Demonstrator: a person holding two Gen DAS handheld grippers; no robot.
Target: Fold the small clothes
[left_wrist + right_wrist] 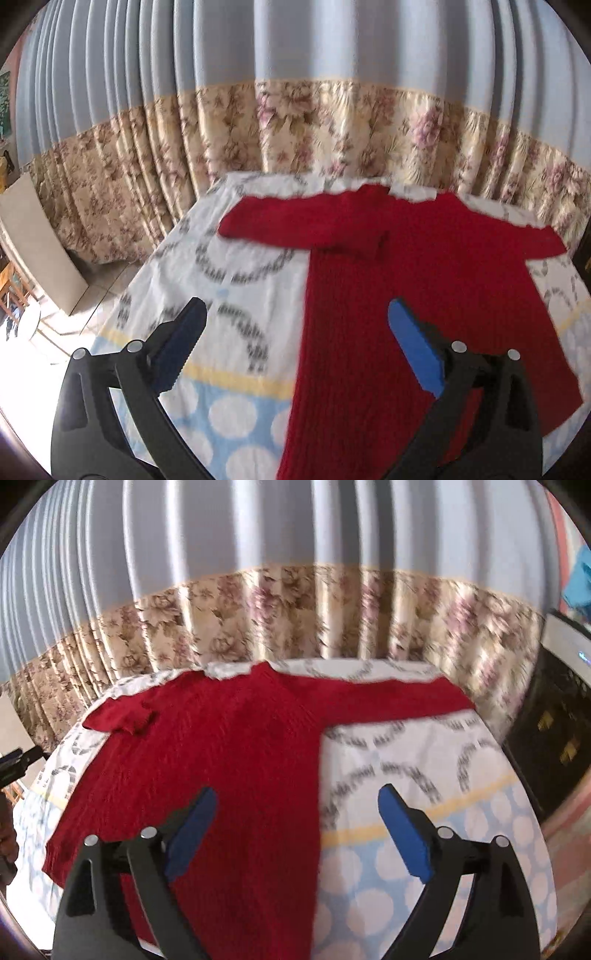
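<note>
We see a red knitted sweater (424, 295) lying flat on a table covered by a patterned cloth (221, 258), white with grey rings at the far part and light blue with white dots at the near part, the two parted by a yellow stripe. In the left wrist view the sweater occupies the right half of the table, its body running from the near edge to the far edge; its left sleeve (295, 225) stretches out to the left at the far end, with the cuff area folded back over the body, and the other sleeve reaches to the right. In the right wrist view the same sweater (221, 757) fills the left half, and its right sleeve (399, 698) extends to the right along the far edge of the cloth. We find the left claw (295, 347) with its jaws spread wide above the near part of the table, holding nothing. The right claw (299, 827) is likewise spread wide and empty, above the sweater's right edge. Behind the table hangs a pleated curtain (295, 92), blue above and floral below.
</note>
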